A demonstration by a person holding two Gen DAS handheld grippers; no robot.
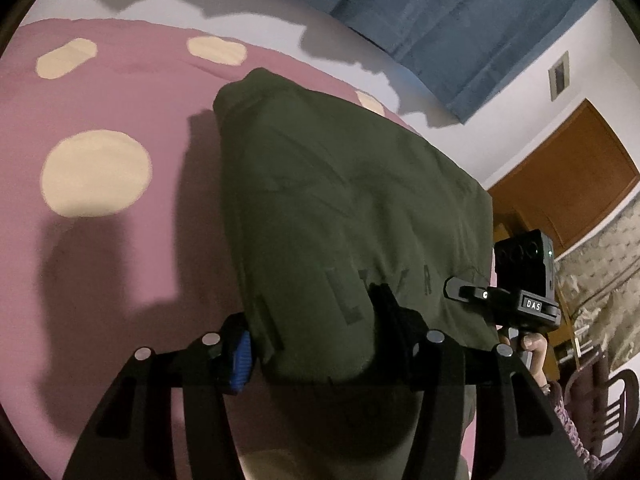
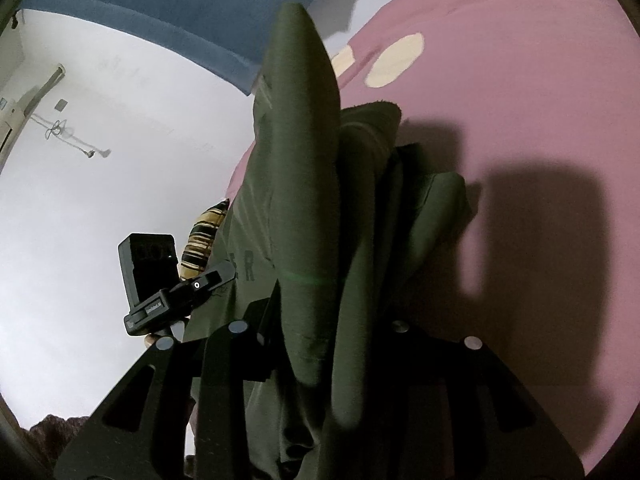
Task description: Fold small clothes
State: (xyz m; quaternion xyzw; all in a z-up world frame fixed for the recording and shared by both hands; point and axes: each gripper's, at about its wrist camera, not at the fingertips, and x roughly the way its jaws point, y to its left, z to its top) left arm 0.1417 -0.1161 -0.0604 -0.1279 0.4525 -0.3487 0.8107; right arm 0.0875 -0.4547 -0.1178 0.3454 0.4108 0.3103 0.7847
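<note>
An olive green garment (image 1: 340, 208) with faint lettering hangs lifted above a pink bedsheet (image 1: 120, 92) with cream dots. My left gripper (image 1: 316, 340) is shut on its near edge, and the cloth drapes over both fingers, with one blue pad (image 1: 240, 360) showing. In the right wrist view the same garment (image 2: 304, 168) stands up in thick bunched folds. My right gripper (image 2: 332, 320) is shut on that bundle, its fingertips buried in cloth. Each view shows the other device's camera block (image 1: 524, 256) (image 2: 148, 264) at the garment's far edge, held by a hand.
The pink sheet (image 2: 520, 100) spreads under and beyond the garment. A blue curtain (image 1: 460, 20) hangs on the white wall behind the bed. A wooden door (image 1: 580, 184) and a dark chair (image 1: 612, 408) stand to the right. A striped cushion (image 2: 204, 236) lies beside the bed.
</note>
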